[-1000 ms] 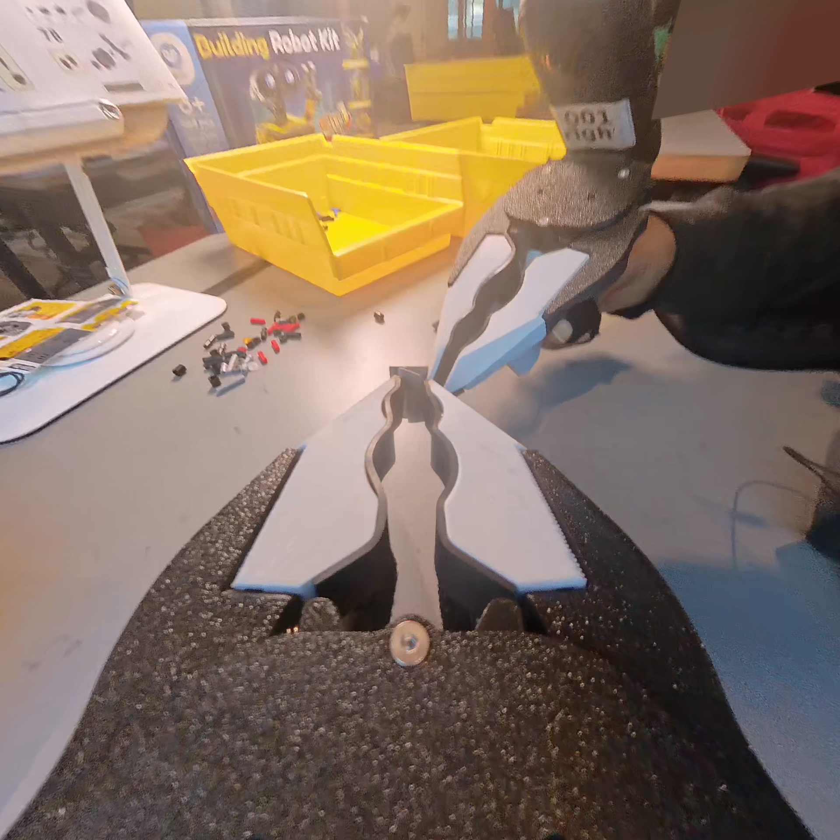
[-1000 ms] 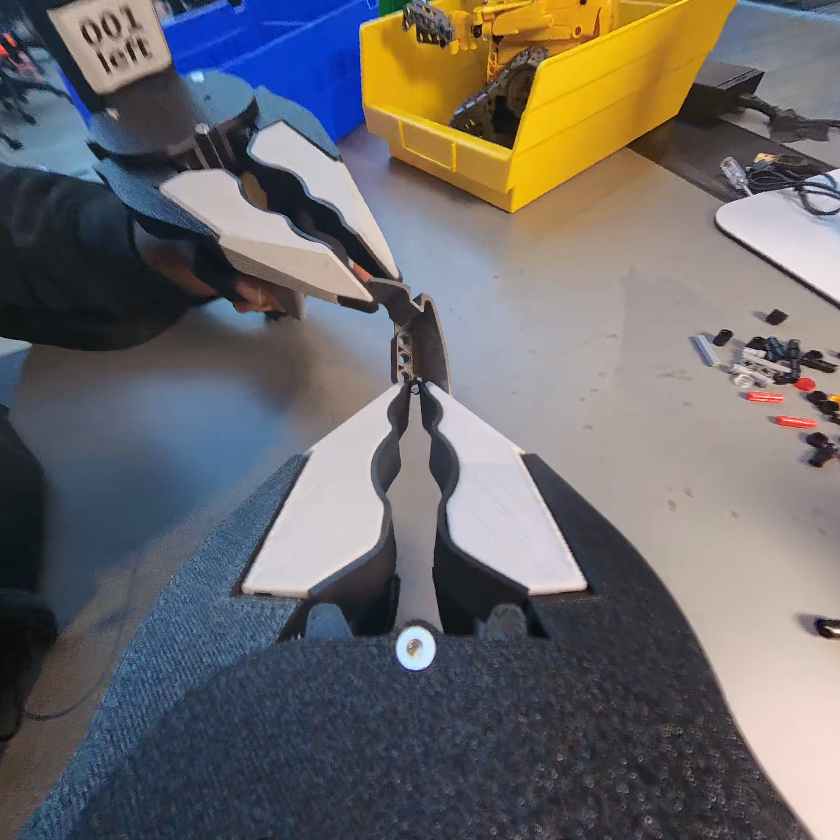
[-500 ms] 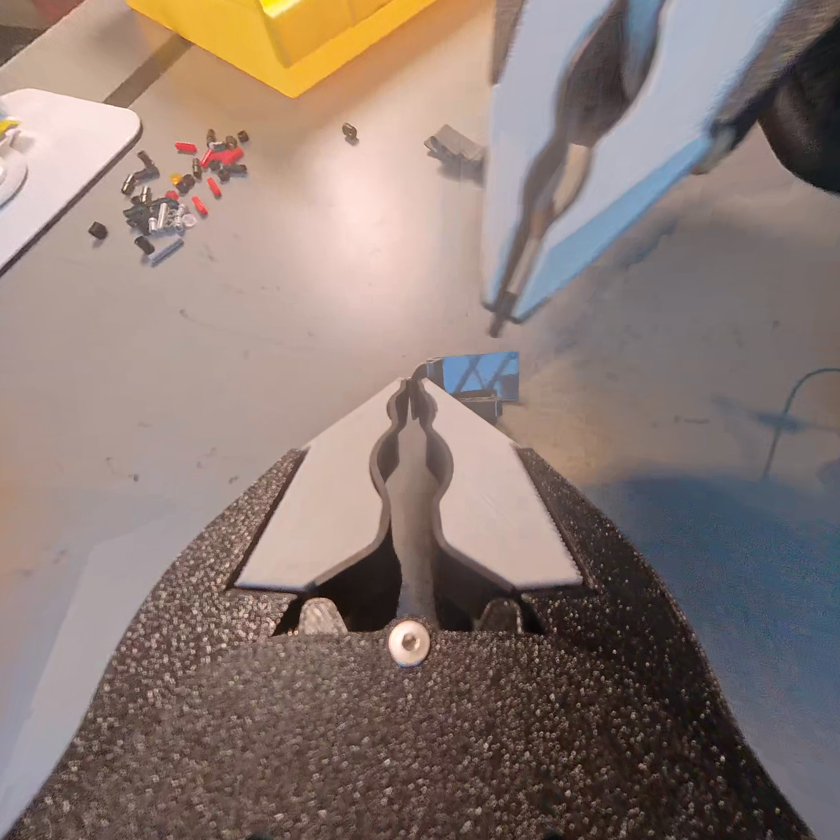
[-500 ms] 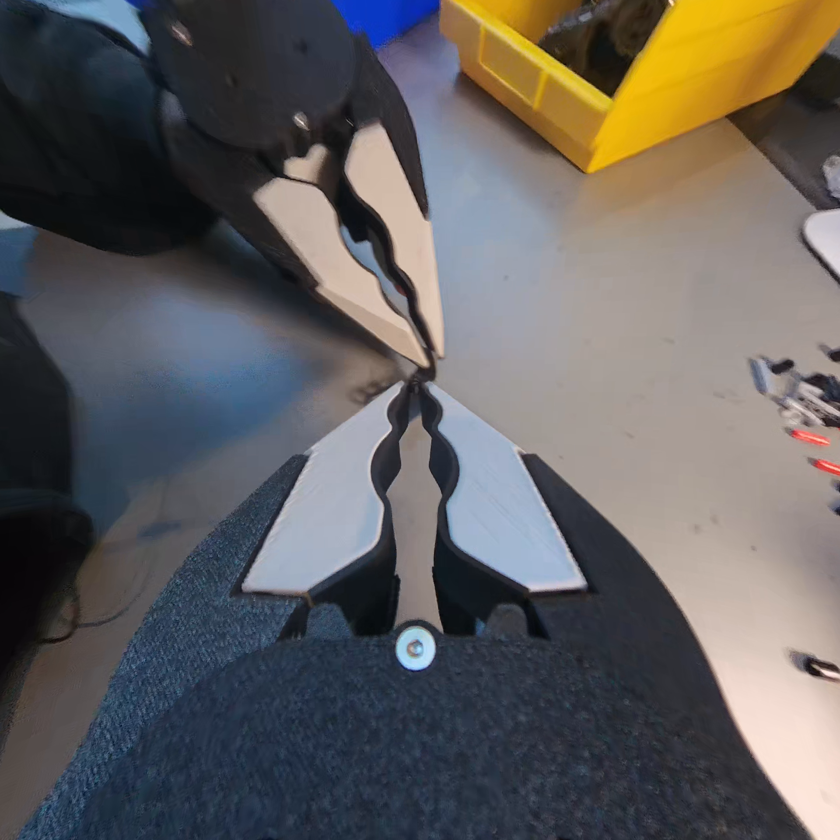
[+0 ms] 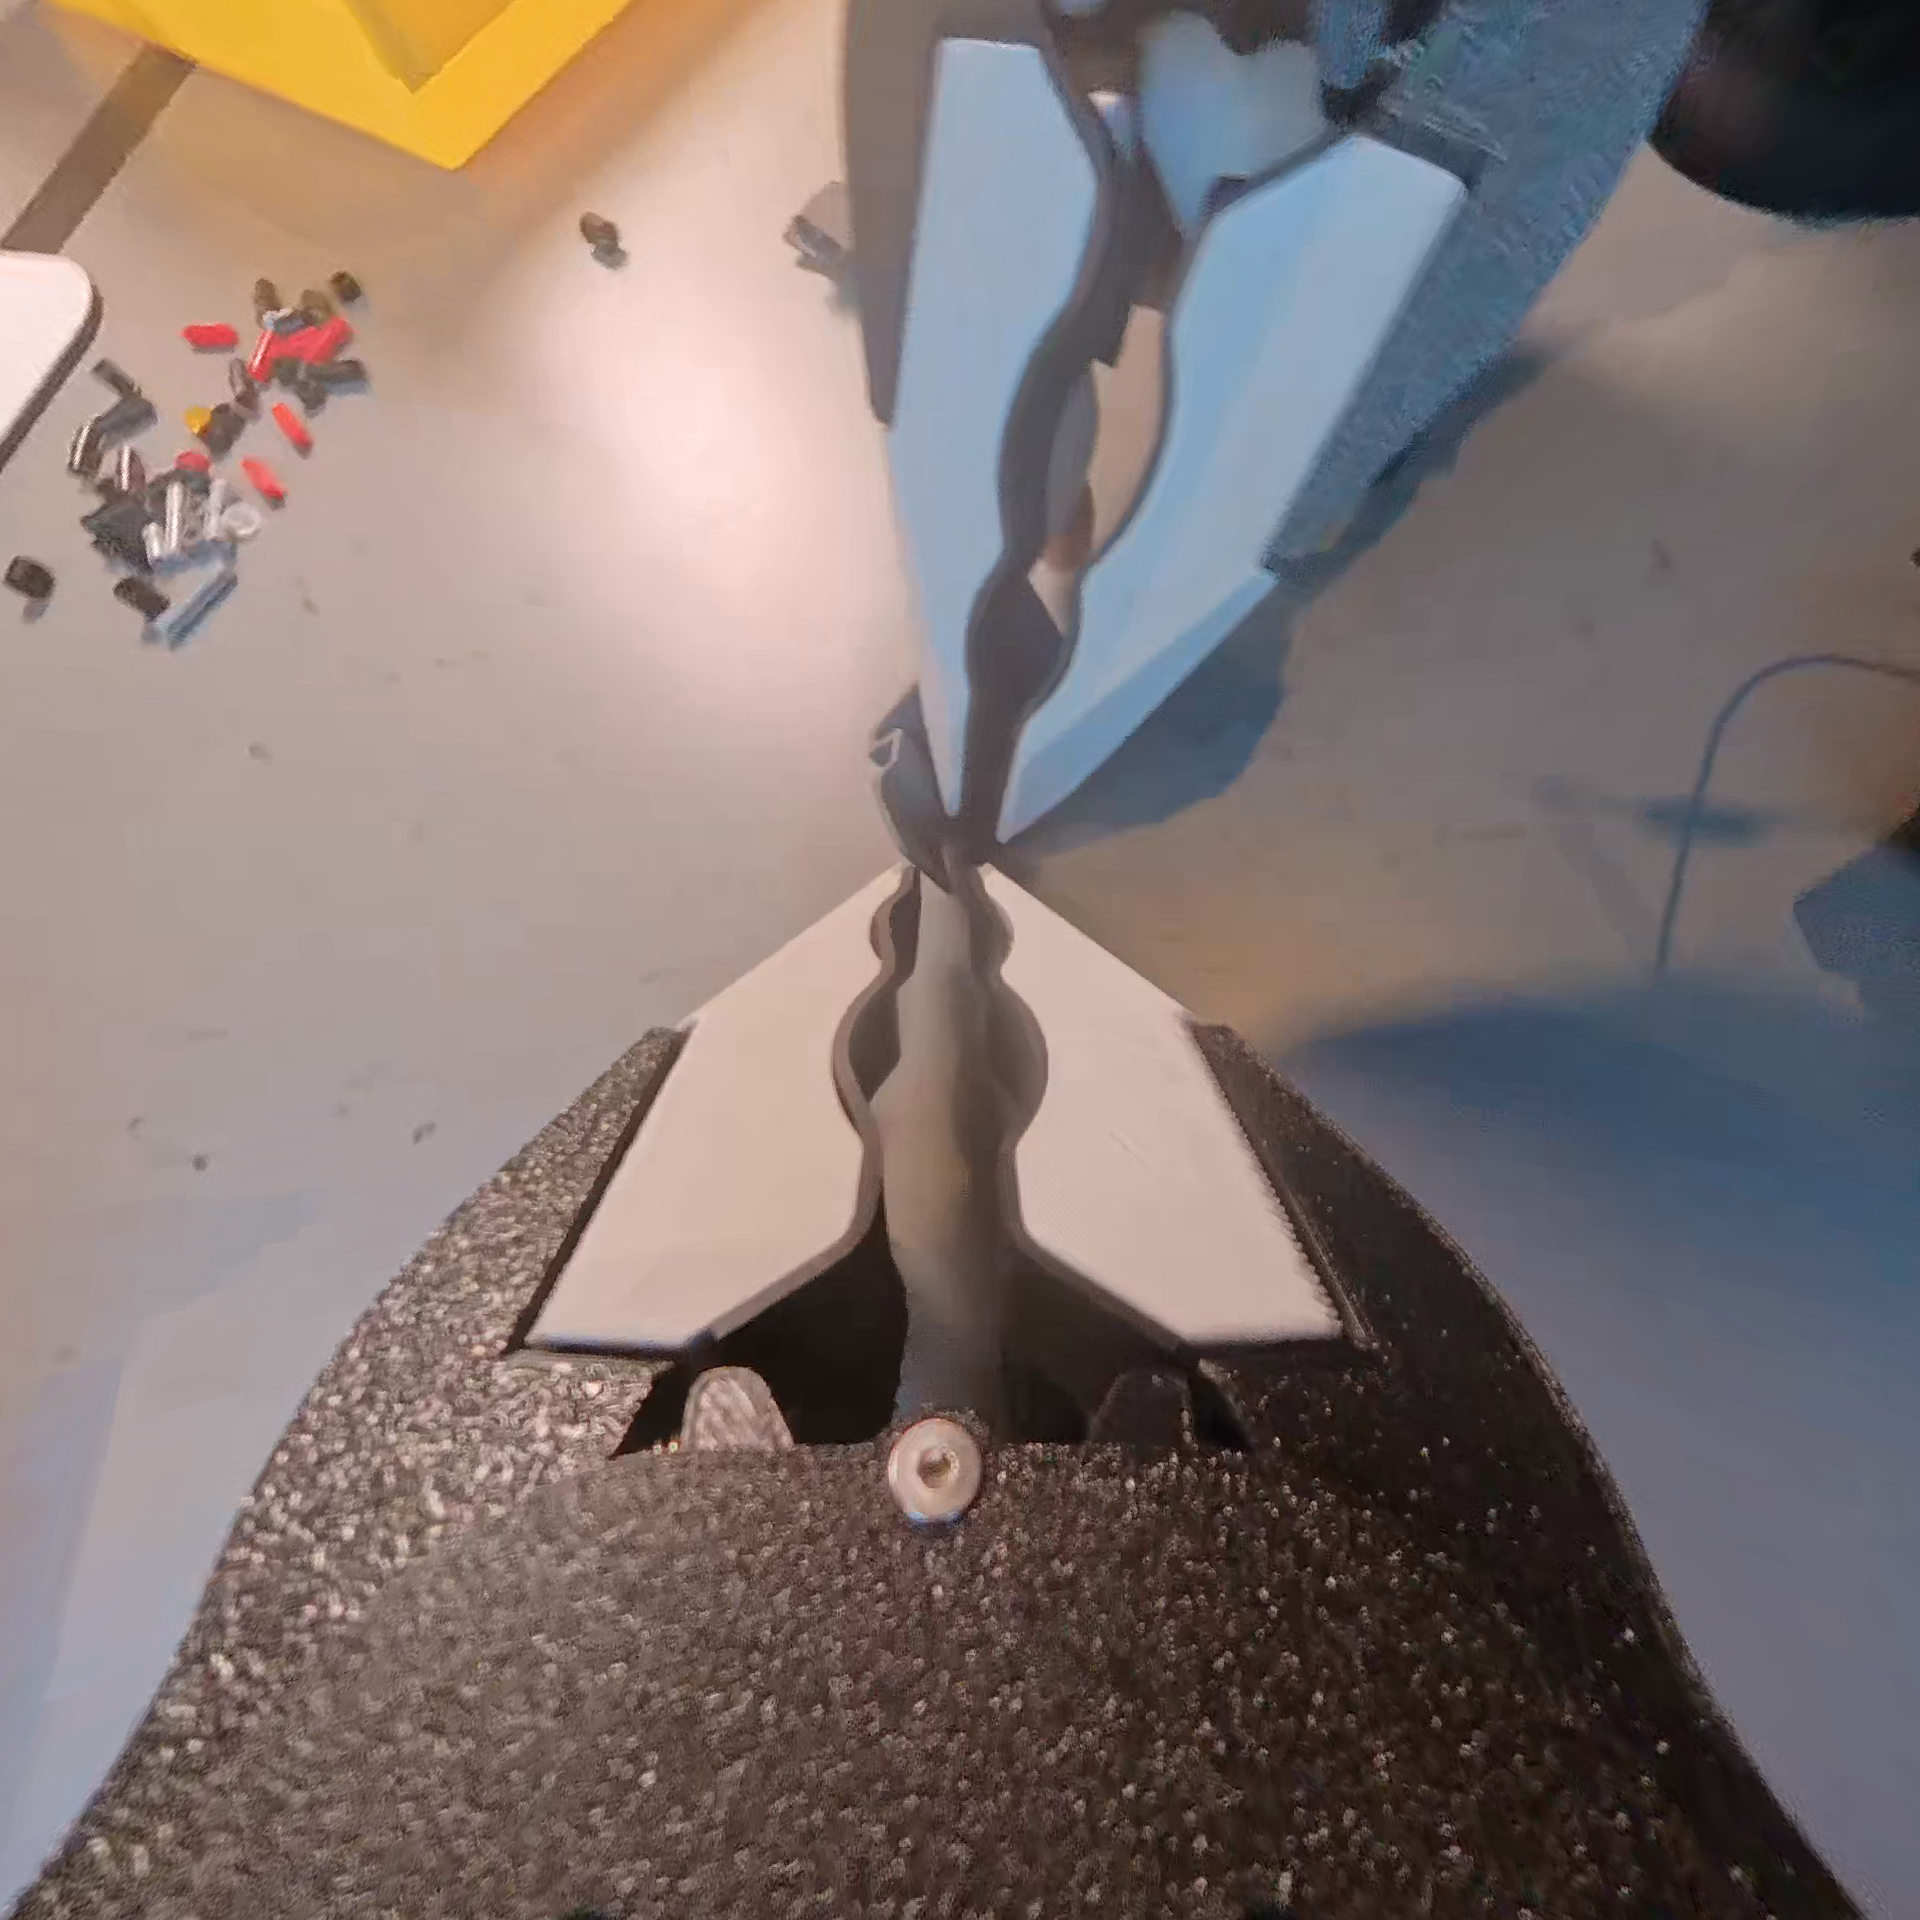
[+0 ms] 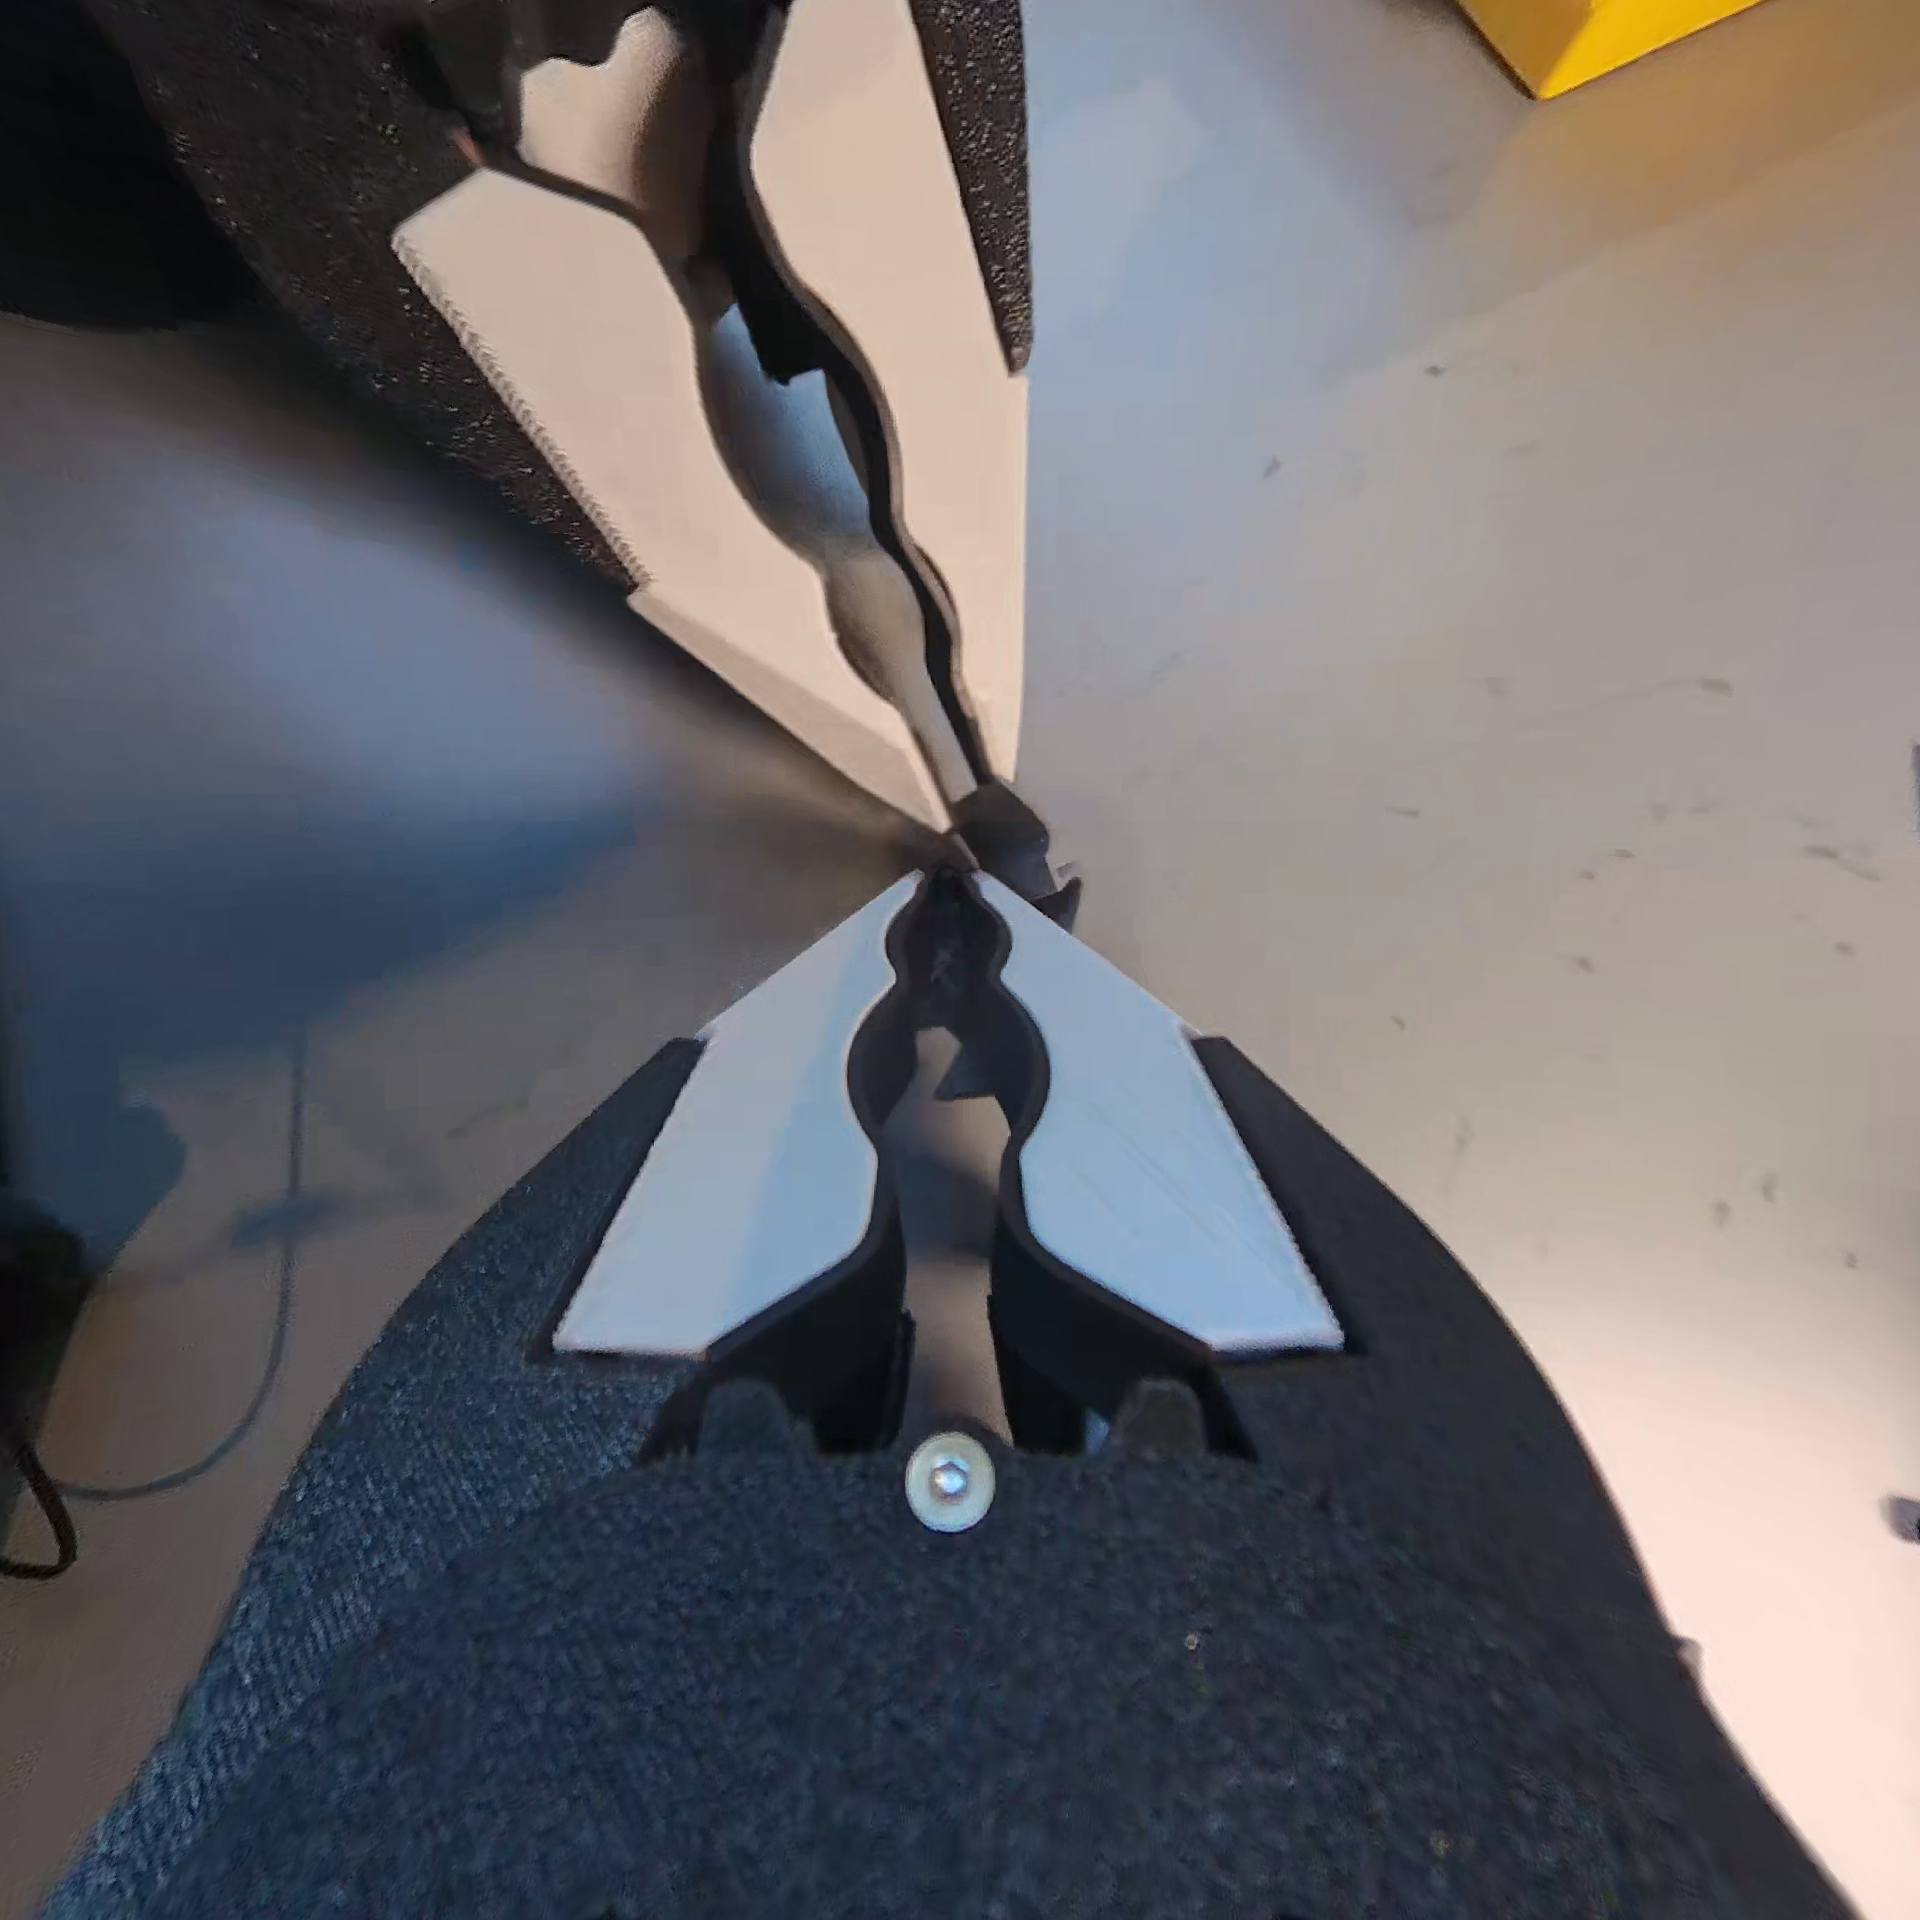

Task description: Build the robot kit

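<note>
My left gripper point(image 5: 940, 873) is shut on a small dark grey building beam point(image 5: 902, 774) that sticks out past its tips, low over the grey table. My right gripper point(image 5: 971, 826) comes down from above, tip to tip with it. In the right wrist view my right gripper point(image 6: 951, 881) is shut with a small black pin point(image 6: 945, 896) pinched at its tips. The left gripper point(image 6: 971, 821) reaches in from the upper left with the beam point(image 6: 1023, 842) at its tips. The pin end touches the beam; how they join is hidden.
A scatter of small red, black and grey parts point(image 5: 208, 447) lies at the left. A yellow bin corner point(image 5: 416, 62) and a white board edge point(image 5: 31, 343) are beyond it. Two loose dark parts point(image 5: 603, 234) lie farther back. A thin cable point(image 5: 1704, 790) runs at the right. Both grippers' tips are close together, under 4 cm apart.
Both grippers tilted down toward the table. Half a second ago their tips were apart; now the right gripper's tips have come back against the beam in the left gripper.
</note>
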The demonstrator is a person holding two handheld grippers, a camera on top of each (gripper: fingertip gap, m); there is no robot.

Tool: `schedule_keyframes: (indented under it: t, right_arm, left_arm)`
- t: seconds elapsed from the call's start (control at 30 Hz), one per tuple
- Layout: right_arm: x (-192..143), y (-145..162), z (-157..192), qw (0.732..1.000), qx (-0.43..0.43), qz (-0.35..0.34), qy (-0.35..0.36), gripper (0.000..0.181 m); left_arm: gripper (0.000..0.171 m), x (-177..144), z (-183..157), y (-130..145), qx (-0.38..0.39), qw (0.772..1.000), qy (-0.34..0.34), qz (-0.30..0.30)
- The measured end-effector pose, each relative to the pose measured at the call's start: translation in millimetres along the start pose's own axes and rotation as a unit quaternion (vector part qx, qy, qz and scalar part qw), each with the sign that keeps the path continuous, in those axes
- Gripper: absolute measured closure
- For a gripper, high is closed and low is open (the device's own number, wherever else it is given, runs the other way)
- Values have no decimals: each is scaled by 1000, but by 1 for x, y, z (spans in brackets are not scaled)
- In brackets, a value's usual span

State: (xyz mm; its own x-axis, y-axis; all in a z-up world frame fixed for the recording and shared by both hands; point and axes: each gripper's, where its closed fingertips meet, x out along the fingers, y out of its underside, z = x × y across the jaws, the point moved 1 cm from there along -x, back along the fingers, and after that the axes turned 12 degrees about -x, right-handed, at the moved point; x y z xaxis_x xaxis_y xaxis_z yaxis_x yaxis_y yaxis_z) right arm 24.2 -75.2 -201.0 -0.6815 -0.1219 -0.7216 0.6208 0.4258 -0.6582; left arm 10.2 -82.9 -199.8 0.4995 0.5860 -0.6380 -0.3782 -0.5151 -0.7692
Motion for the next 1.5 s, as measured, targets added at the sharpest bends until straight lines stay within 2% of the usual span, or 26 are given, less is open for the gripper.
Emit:
schedule_keyframes:
  t: [0.13,0.3,0.43,0.5,0.63,0.7,0.8,0.9,0.97,1.07,1.17,1.37,1.5]
  right_arm:
    - [-4,3,2,999,-39,11,3,178]
    - [-8,4,11,998,-62,2,-25,177]
    - [-21,2,13,997,-63,-15,-43,177]
    - [-30,-1,4,997,-53,-33,-35,177]
    - [-44,2,-30,998,-37,-39,28,177]
    - [-41,3,-39,998,-24,-49,39,177]
    - [-32,8,-33,999,-27,-37,23,177]
    - [-27,15,-23,999,-43,-16,7,177]
    - [-28,16,-17,999,-43,-17,-4,177]
    - [-28,22,-14,999,-53,-6,-5,177]
    - [-29,25,-12,998,-55,-1,-8,177]
    - [-40,18,-18,998,-53,-20,5,177]
    - [-44,21,-24,999,-47,-19,13,177]
  left_arm:
    - [166,1,-11,5,74,997,-2,18]
    - [159,0,-17,7,40,998,32,25]
    - [156,-8,-11,0,-44,997,61,4]
    - [148,-8,-4,-4,-115,991,72,-6]
    - [142,-4,3,-14,-286,949,133,-22]
    - [143,-3,6,-20,-329,932,147,-31]
    - [144,1,5,-20,-329,934,135,-20]
    - [150,7,1,-19,-299,949,103,0]
    - [162,11,1,-18,-273,959,79,11]
    - [165,16,1,-14,-230,972,46,31]
    - [156,17,0,-15,-215,975,34,36]
    - [138,11,16,-14,-242,970,17,30]
    - [135,14,5,-24,-297,952,78,9]
